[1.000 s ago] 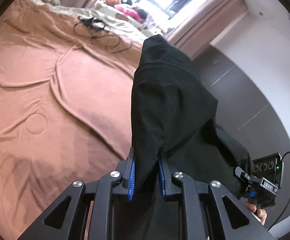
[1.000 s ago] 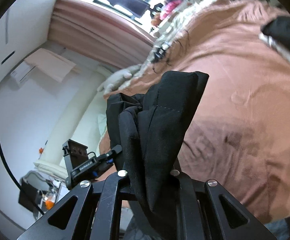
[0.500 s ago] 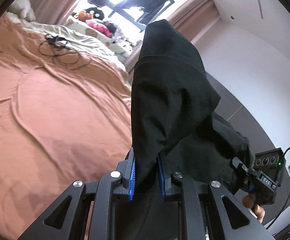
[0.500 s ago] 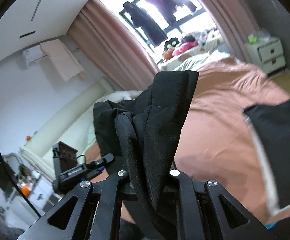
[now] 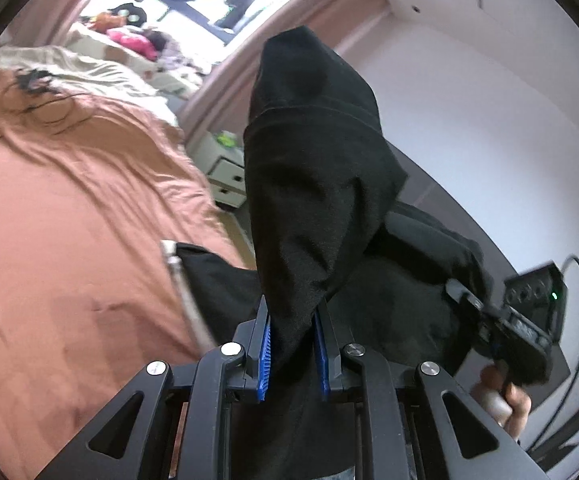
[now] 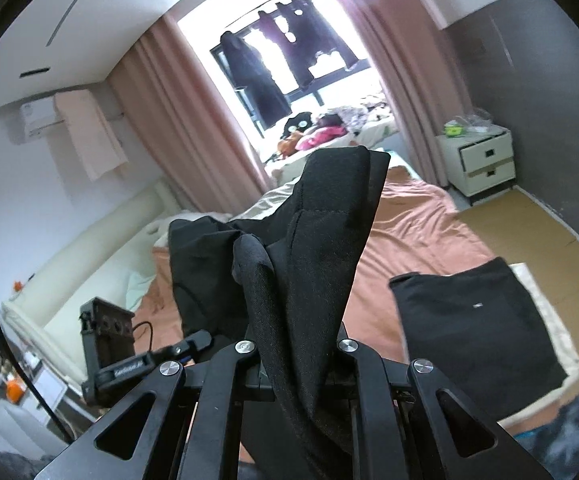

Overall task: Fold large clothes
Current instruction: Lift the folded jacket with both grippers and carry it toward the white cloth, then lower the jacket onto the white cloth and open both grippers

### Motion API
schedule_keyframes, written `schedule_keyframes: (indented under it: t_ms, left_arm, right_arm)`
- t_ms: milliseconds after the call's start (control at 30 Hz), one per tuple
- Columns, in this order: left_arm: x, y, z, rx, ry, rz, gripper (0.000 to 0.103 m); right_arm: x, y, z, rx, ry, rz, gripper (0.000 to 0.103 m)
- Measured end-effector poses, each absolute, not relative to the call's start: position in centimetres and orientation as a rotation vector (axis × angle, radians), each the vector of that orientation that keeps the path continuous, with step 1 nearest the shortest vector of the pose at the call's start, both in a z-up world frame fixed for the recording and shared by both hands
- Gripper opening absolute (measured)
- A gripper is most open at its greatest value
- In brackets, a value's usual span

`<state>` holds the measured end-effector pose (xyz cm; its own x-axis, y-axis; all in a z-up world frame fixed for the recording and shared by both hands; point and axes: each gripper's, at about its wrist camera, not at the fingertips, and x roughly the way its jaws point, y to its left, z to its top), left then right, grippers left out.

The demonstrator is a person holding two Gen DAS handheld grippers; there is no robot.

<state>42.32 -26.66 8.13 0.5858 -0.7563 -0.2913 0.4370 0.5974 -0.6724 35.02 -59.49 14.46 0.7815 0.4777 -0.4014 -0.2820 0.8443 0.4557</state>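
A large black garment (image 5: pixel 313 184) hangs in the air between my two grippers. My left gripper (image 5: pixel 292 350) is shut on one edge of it, blue pads on both sides of the cloth. My right gripper (image 6: pixel 297 360) is shut on another bunched edge of the same garment (image 6: pixel 313 248). The cloth stands up in front of both cameras and hides much of the bed. Each gripper shows in the other's view: the right one in the left wrist view (image 5: pixel 521 320), the left one in the right wrist view (image 6: pixel 109 344).
A bed with a rust-brown cover (image 6: pixel 417 224) lies below. A folded black garment (image 6: pixel 473 320) rests on a pale cloth at the bed's near right. A white nightstand (image 6: pixel 477 160) stands by the grey wall. Cables (image 5: pixel 29 84) lie on the bed.
Both grippers have lifted and tilted upward with the garment. The views swung from the bed cover toward the window, wall and nightstand. The folded black garment came into view.
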Motion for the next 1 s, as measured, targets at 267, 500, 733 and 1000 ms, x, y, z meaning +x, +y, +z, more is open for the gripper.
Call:
schedule_keyframes:
  t_ms: [267, 500, 733, 1000]
  left_arm:
    - [44.9, -31.0, 8.6, -0.612, 0.648, -0.826, 0.019]
    - [48.6, -33.5, 6.0, -0.636, 0.746, -0.873, 0.019]
    - [55.4, -34.8, 1.1, -0.699, 0.864, -0.841, 0.019]
    - [61.4, -36.1, -3.5, -0.726, 0.949, -0.795, 0.019]
  right_arm:
    - [35.8, -62.6, 16.6, 0.345, 0.527, 0.322, 0.011]
    - [41.2, -64.6, 14.6, 0.345, 0.601, 0.204, 0.012]
    - [48.6, -66.3, 10.9, 0.332, 0.697, 0.129, 0.011]
    - [55.6, -68.5, 6.5, 0.300, 0.815, 0.071, 0.010]
